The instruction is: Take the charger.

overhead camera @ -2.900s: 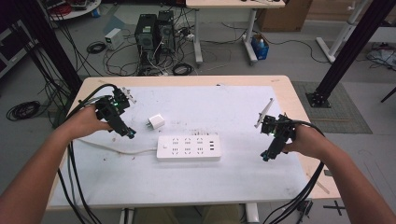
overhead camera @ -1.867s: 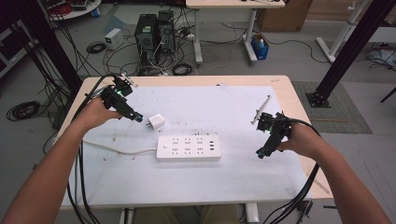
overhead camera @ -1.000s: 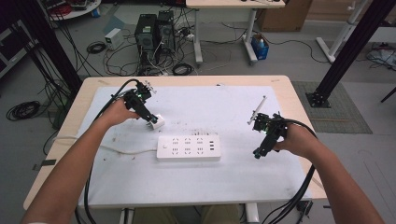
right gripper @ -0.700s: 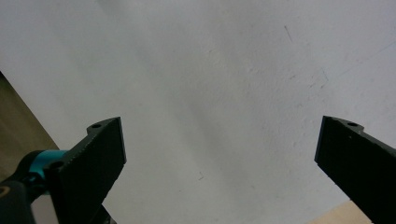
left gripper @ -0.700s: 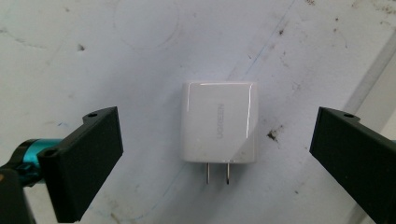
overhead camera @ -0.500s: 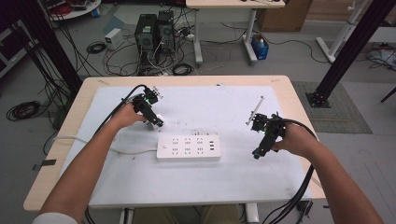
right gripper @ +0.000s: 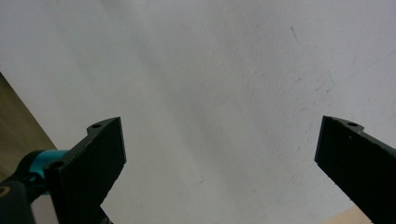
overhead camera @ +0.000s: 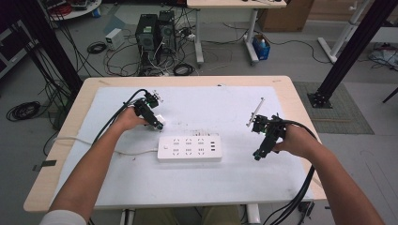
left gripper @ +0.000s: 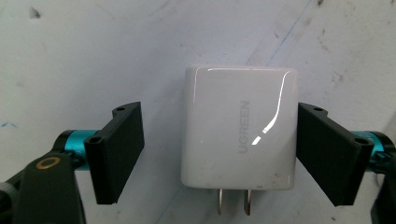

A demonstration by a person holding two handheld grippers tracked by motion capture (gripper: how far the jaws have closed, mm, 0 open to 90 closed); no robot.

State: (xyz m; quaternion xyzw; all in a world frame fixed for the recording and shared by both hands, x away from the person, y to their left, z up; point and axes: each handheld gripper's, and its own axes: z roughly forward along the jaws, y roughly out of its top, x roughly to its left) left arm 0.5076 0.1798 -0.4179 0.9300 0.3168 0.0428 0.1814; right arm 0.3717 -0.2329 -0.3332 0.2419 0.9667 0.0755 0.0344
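My left fingers are apart, one on each side of the white charger, which lies flat on the worktop near the power strip. My right fingers are wide apart over bare worktop.

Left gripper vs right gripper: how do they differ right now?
The left gripper brackets a white charger, fingers beside it, one apart; the right gripper brackets nothing, above bare white mat. The left sits behind the power strip, the right beside it. Both are open.
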